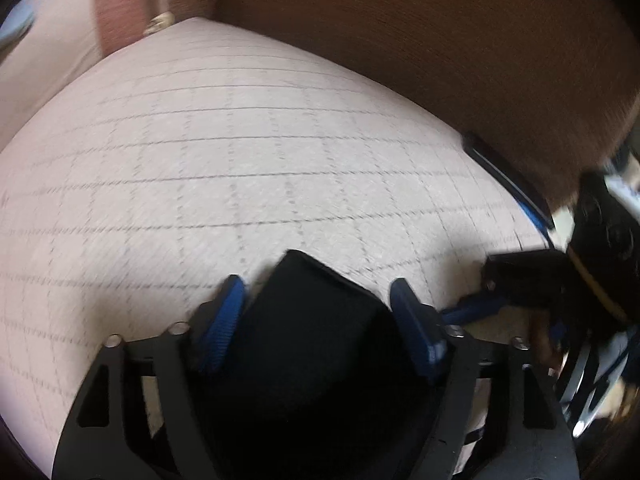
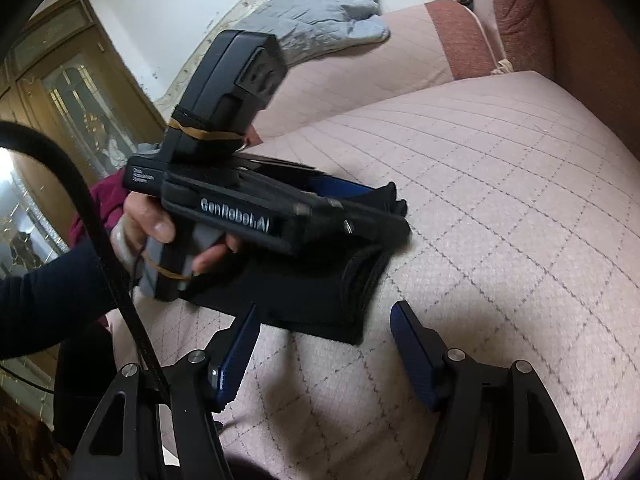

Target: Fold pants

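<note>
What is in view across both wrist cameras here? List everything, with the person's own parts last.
pants: one, black, folded, lying on the quilted cover
quilted cover: one, pale pink with a grey grid, spread over the sofa seat
sofa back: one, brown, behind the seat
blanket: one, grey, crumpled at the far end
wooden door: one, brown with glass, far left
left gripper: black with blue fingers, open astride the pants
right gripper: black with blue fingers, open
left hand: holding the left gripper's handle

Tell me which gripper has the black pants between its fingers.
The left gripper: the folded black pants sit between its blue fingers. The right gripper stands open beside them with only quilted cover between.
</note>
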Demonstrator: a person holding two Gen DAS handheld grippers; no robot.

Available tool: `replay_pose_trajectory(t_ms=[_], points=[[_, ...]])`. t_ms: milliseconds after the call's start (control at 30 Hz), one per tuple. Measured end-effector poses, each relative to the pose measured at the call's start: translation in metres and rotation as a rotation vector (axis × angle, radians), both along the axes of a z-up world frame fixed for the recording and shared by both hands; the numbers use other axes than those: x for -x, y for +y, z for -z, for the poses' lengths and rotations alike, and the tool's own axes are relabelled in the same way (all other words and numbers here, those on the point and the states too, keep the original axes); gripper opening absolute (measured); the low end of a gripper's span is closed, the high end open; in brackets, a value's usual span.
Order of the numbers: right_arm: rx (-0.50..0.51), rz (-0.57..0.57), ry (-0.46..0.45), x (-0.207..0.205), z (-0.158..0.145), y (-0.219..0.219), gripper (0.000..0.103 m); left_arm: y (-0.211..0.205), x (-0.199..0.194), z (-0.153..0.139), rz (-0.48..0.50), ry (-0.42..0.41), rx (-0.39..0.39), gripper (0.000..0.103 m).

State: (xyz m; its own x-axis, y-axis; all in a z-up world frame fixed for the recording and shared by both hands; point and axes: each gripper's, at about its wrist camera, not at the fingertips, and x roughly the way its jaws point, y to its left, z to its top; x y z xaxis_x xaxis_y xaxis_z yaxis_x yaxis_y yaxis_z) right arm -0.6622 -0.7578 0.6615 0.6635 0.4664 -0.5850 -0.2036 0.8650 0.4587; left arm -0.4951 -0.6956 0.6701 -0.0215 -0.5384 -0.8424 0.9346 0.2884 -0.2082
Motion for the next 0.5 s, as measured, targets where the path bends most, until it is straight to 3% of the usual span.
replay_pose_trajectory(t_ms=[267, 367, 400, 433, 500], points=[[-0.044, -0.053, 0.016, -0.009, 0.004, 0.005, 0.063, -0.018, 0.007, 0.005, 0.04, -0.036, -0.036, 0.078], [-0.014, -0.03, 0.034, -0.013, 0.005, 0.013, 0.033, -0.024, 0.013, 0.006, 0.021, -0.095, -0.033, 0.064], [-0.026, -0.014, 0.045, -0.016, 0.006, 0.014, 0.025, -0.024, 0.013, 0.006, 0.004, -0.098, -0.023, 0.054], [-0.045, -0.011, 0.051, -0.017, 0.007, 0.012, 0.021, -0.025, 0.011, 0.004, -0.013, -0.093, -0.014, 0.042], [-0.051, -0.02, 0.055, -0.018, 0.007, 0.014, 0.014, -0.017, 0.005, 0.004, -0.037, -0.066, 0.005, 0.031]])
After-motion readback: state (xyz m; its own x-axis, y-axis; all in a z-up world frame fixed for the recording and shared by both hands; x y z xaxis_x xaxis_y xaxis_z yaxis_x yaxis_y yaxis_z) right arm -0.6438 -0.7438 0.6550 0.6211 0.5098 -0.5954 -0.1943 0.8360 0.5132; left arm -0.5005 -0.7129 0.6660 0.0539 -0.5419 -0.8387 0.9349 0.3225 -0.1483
